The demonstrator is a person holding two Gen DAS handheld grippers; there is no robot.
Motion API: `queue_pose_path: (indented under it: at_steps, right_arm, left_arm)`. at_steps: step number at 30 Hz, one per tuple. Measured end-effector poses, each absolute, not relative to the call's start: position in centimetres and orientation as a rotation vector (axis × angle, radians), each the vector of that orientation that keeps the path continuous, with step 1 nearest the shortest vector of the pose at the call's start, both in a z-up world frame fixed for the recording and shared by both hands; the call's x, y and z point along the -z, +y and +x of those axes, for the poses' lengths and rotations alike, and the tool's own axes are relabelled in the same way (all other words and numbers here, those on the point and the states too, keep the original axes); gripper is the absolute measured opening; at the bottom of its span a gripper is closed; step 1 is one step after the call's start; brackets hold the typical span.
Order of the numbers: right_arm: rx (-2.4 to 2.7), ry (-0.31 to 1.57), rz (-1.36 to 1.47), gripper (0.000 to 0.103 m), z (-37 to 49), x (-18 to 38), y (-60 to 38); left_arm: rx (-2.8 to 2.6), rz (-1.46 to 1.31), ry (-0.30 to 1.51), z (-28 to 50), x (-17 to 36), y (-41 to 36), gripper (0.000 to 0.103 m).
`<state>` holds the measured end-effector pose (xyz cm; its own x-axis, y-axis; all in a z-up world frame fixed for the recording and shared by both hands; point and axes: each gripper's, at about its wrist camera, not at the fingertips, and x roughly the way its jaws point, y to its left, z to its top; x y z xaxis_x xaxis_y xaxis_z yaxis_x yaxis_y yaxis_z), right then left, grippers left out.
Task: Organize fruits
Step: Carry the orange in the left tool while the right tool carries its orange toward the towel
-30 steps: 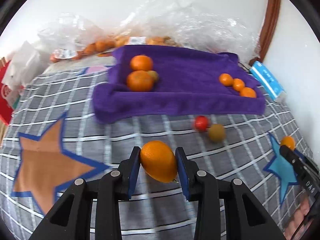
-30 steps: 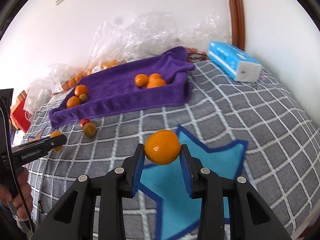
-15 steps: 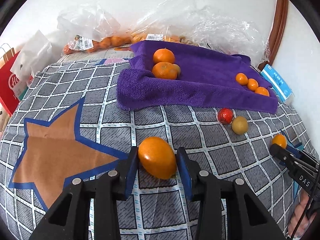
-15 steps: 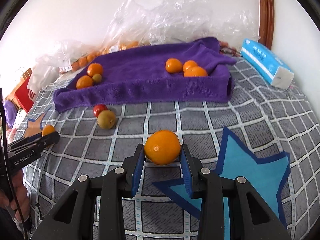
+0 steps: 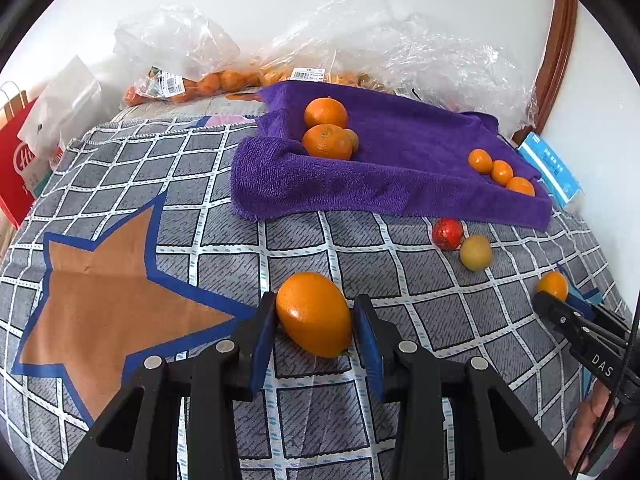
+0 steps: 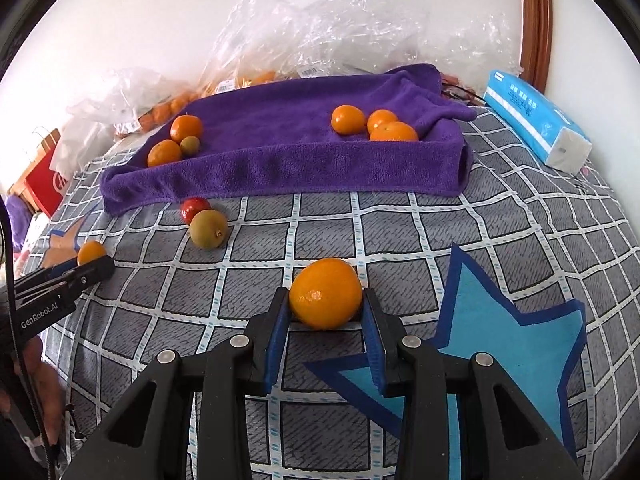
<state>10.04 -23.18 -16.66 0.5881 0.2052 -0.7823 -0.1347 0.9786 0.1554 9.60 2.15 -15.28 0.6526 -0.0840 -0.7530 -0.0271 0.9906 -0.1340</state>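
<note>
My left gripper point(image 5: 315, 322) is shut on an oval orange point(image 5: 314, 314), low over the checked cloth. My right gripper point(image 6: 326, 306) is shut on a round orange point(image 6: 326, 293), also low over the cloth. A purple towel point(image 5: 392, 188) lies ahead. On it, two oranges point(image 5: 326, 128) and a small green fruit sit at the left, and three small oranges point(image 5: 500, 172) at the right. A red fruit point(image 5: 447, 233) and a yellow-green fruit point(image 5: 475, 252) lie on the cloth in front of the towel.
Clear plastic bags point(image 5: 360, 52) with more oranges lie behind the towel against the wall. A blue tissue pack point(image 6: 536, 120) lies at the right. A red paper bag point(image 5: 16, 168) stands at the left edge. The cloth shows star patterns.
Both grippers have drawn back from the towel and come down closer to the cloth, each still holding its orange.
</note>
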Motion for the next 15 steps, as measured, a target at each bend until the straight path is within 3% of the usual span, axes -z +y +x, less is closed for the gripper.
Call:
queue_pose_path:
  at_steps: [9,15]
  right_arm:
    - [-0.194,0.921,0.094,0.036,10.1,16.7,-23.2]
    - [-0.204,0.902,0.035,0.035,9.6,16.4,-22.4]
  left_arm:
    - [0.029,-0.134,0.861,9.6,15.3,2.0,0.037]
    - [0.093,-0.316,0.824,9.1,15.5,4.4,0.033]
